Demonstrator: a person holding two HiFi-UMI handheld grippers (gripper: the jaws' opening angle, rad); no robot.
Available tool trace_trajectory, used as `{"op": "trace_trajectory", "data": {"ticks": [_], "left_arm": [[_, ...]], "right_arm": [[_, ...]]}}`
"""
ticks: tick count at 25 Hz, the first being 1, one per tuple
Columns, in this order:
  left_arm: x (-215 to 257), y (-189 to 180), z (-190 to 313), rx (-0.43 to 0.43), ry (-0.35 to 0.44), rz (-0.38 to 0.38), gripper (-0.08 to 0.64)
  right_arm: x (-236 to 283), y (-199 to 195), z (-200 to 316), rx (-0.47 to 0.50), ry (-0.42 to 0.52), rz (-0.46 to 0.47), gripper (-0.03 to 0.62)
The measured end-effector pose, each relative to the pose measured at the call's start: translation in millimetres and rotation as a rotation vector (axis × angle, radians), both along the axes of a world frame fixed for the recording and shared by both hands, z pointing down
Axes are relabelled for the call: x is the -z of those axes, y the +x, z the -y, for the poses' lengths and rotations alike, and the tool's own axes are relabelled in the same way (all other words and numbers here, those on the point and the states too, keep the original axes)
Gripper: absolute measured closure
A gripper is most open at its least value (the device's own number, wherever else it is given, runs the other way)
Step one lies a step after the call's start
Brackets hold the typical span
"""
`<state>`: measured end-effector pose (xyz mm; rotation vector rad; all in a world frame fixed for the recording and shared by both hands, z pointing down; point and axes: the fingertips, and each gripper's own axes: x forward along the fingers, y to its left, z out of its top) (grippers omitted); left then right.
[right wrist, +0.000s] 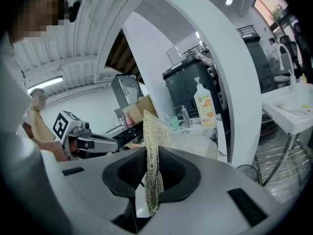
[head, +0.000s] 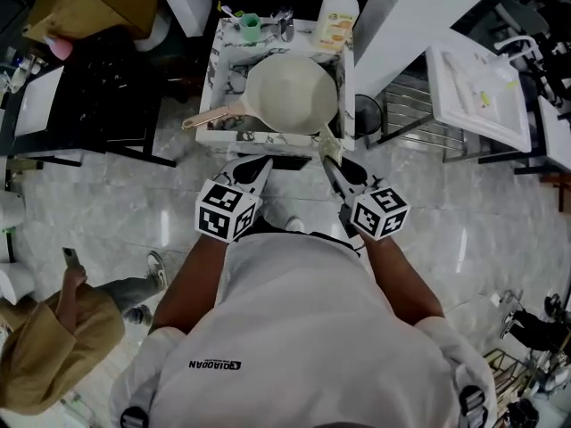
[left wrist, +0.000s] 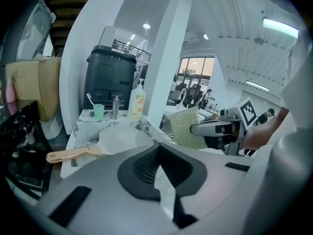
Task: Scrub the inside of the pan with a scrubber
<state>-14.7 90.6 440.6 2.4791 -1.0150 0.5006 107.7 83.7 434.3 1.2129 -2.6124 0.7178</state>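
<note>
I hold two grippers. My left gripper [head: 260,167] is pressed together on nothing. My right gripper [head: 333,164] pinches the one scrubber [right wrist: 153,160], its sheet standing upright. One pan [head: 290,92] lies just ahead of both, long axis crosswise, its handle [head: 211,118] pointing leftward past my left gripper.

The pan [head: 290,92] is cream with a copper-toned handle [head: 207,119]; the counter [head: 217,69] is white, veined dark. The scrubber [right wrist: 152,148] is glittery pale-gold mesh, the cup [head: 251,27] mint green.

Sink [head: 217,69] floor hidden under pan [head: 290,92]
</note>
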Motion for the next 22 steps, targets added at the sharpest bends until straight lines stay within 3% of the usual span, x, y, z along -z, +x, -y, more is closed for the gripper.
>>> {"op": "trace_trajectory", "data": {"ticks": [10, 22], "left_arm": [[25.6, 0.2, -33.7, -0.018, 0.030, -0.010, 0.546], [49.3, -25.2, -36.0, -0.085, 0.064, 0.003, 0.546]], "right_arm": [[20.4, -7.5, -36.6, -0.009, -0.007, 0.026, 0.515], [33.7, -34.2, -48.0, -0.050, 0.008, -0.038, 0.517]]}}
